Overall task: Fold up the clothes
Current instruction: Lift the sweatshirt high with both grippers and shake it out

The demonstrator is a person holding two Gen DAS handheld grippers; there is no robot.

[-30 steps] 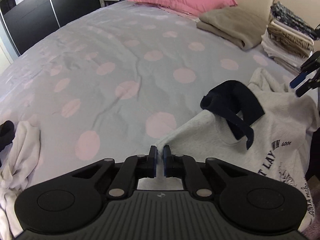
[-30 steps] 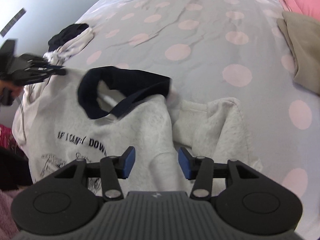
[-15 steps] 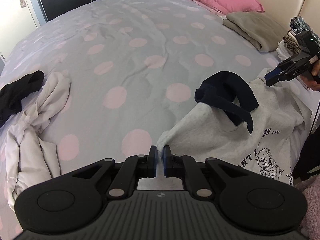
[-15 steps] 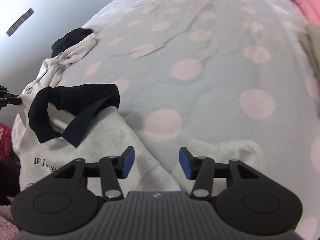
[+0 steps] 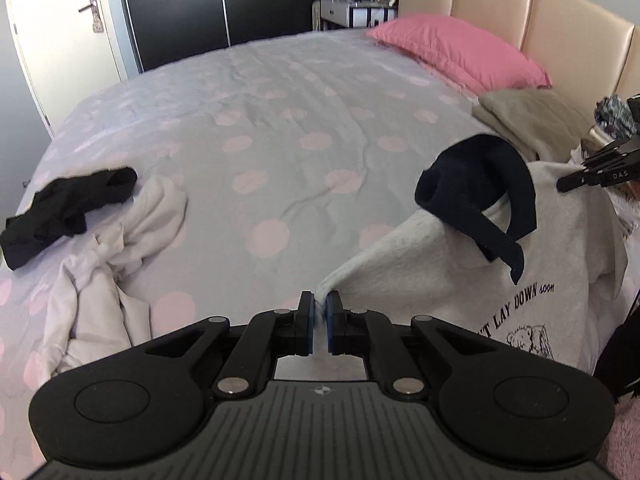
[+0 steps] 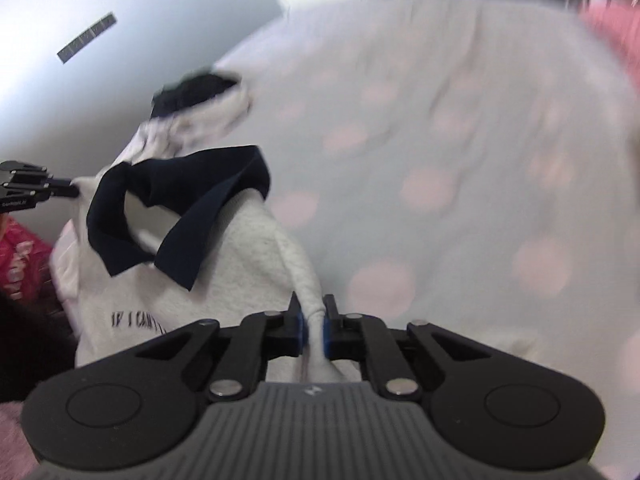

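A light grey sweatshirt [image 5: 440, 280] with black lettering and a navy collar [image 5: 472, 184] hangs stretched between my two grippers above the bed. In the left wrist view my left gripper [image 5: 319, 300] is shut on one upper corner of it. My right gripper [image 5: 592, 176] shows at the right edge, at the other side of the garment. The right wrist view is blurred. There my right gripper [image 6: 313, 312] has a bunched fold of the sweatshirt [image 6: 248, 264] between its pads, its jaws closing on it. The left gripper [image 6: 40, 192] holds the far corner beyond the collar [image 6: 188, 200].
The bed cover [image 5: 280, 140] is grey with pink dots. A crumpled white garment [image 5: 112, 248] and a black one [image 5: 68, 204] lie at its left. A pink pillow [image 5: 460, 56], a folded beige item [image 5: 532, 116] and a stack of folded clothes [image 5: 612, 116] sit by the headboard.
Both grippers have risen, and the sweatshirt has come up off the bed with them. The right gripper's jaws, open before, have closed on a fold of the fabric.
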